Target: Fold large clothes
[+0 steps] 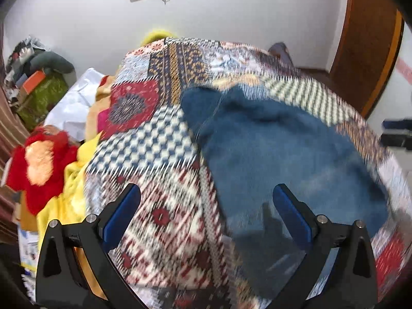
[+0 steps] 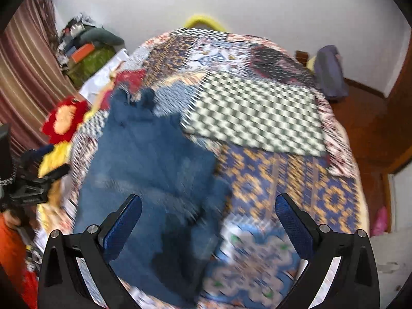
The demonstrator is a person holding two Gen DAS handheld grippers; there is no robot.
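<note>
A dark blue garment [image 1: 278, 154] lies spread on a bed covered by a patchwork quilt [image 1: 159, 139]. In the left wrist view it fills the right half, under and ahead of my left gripper [image 1: 206, 200], which is open and empty above the garment's near edge. In the right wrist view the same garment [image 2: 152, 170] lies left of centre, and my right gripper [image 2: 208, 206] is open and empty above its near right part. The left gripper also shows at the left edge of the right wrist view [image 2: 38, 180]. Both views are motion-blurred.
A red and orange cloth [image 1: 41, 164] and yellow fabric [image 1: 69, 188] lie at the bed's left side, with white cloth [image 1: 72, 103] beyond. Clutter [image 1: 38, 77] is piled by the far wall. A grey bag [image 2: 329, 72] and wooden floor [image 2: 365, 118] are right of the bed.
</note>
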